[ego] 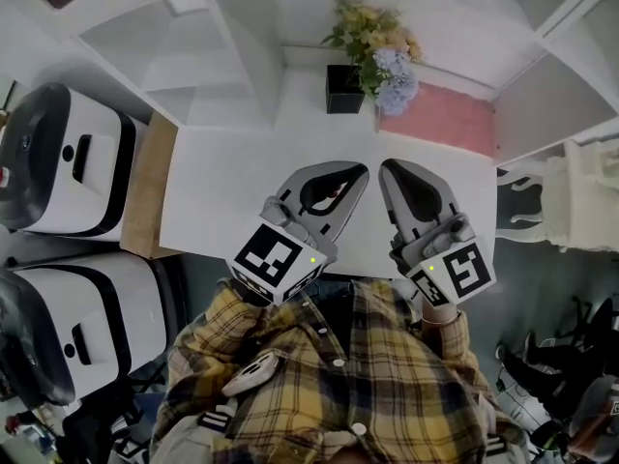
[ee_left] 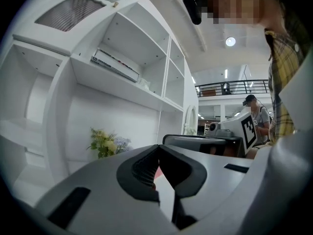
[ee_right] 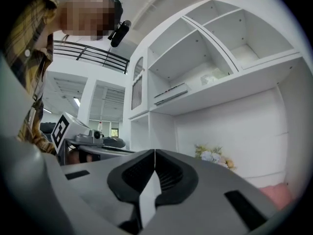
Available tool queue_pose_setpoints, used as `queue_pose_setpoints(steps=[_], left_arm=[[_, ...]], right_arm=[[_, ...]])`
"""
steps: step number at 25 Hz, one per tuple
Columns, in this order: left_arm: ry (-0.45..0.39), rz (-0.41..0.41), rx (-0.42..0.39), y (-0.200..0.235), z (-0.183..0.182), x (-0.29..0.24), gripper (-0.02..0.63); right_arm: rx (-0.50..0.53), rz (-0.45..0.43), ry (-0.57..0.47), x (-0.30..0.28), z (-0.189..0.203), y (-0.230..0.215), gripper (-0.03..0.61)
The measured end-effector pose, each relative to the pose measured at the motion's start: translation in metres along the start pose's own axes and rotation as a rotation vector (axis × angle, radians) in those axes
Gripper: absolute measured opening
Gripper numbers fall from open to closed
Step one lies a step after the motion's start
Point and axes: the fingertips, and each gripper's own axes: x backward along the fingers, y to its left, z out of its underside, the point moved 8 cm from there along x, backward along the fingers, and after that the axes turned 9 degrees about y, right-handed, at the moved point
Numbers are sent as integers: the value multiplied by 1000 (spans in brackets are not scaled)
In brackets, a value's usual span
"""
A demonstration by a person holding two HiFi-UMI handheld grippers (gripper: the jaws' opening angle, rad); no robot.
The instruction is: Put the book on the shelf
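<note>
Book (ego: 440, 119): pink-salmon cover, plain, no print legible. It lies flat on the white desk (ego: 232, 191) at the far right, just beside the flowers (ego: 382, 51). Its far edge runs under the lower board of the white shelf (ego: 290, 8). The cover looks slightly mottled, and I cannot make out the spine or page edges. In the right gripper view only a pink corner of it shows, low at the right edge.

Left gripper (ego: 360, 170): over the near middle of the desk, pointing toward the far side. Its own view shows the fingers (ee_left: 142, 168) meeting at the tips, with nothing between them — empty.

Right gripper (ego: 389, 168): just beside the left one, on its right, tips close together. Its own view shows the fingers (ee_right: 134, 173) pressed together along the centre line, also with nothing held.

Both grippers are well apart from the book, which lies farther off and to the right of them.

Other items:
- A black pot (ego: 344, 88) holds the flowers and stands on the desk at the far middle, left of the book.
- A flat pale object (ee_left: 117, 65) lies on an upper shelf board — I cannot tell what it is.
- Two white-and-black machines (ego: 68, 162) stand left of the desk, beyond a wooden side panel (ego: 150, 187).
- The person's plaid shirt (ego: 329, 385) fills the near edge of the head view.
</note>
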Motion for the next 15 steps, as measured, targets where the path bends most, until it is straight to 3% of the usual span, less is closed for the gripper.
queue_pose_setpoints(steps=[15], left_arm=[[-20, 47, -12, -7, 2, 2, 20]], right_arm=[[-28, -33, 10, 0, 3, -1, 17]])
